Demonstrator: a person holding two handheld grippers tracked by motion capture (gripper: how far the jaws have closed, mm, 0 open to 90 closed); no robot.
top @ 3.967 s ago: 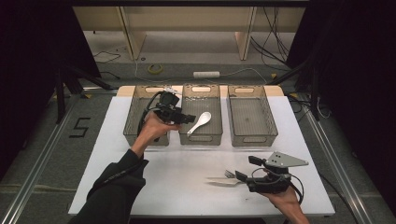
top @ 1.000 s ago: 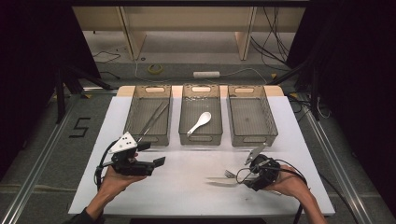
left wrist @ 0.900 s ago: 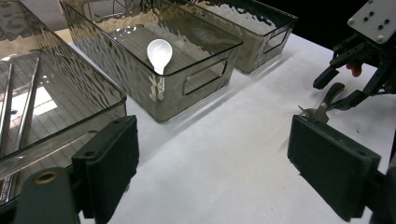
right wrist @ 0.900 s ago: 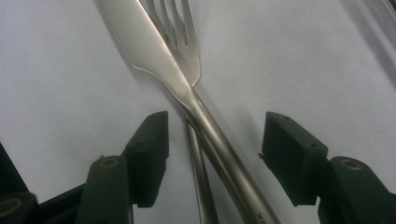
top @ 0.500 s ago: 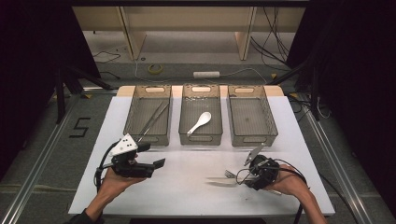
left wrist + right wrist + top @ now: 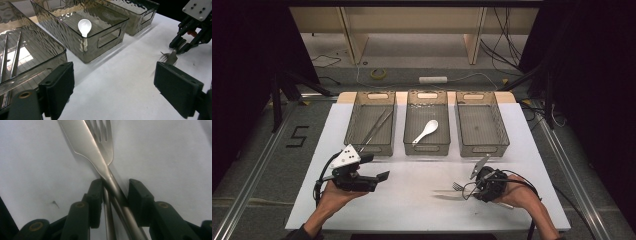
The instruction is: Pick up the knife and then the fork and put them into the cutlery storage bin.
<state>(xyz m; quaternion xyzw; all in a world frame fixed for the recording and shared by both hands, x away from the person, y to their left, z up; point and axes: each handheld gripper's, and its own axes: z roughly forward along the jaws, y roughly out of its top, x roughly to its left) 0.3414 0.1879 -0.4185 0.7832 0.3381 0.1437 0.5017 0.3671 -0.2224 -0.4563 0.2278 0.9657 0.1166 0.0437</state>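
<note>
Left gripper (image 6: pixel 379 168) edged right; right gripper (image 6: pixel 468 186) straddles fork (image 6: pixel 106 142)

Two black jaws of the left gripper (image 6: pixel 112 92) stand wide apart at the bottom of the frame over a white table (image 6: pixel 125 85). A white ceramic spoon (image 6: pixel 84 27) lies in the smoky clear plastic bin (image 6: pixel 82 50) at upper centre. At right, the right gripper (image 6: pixel 192 32) meets a silver metal fork (image 6: pixel 170 58).
</note>
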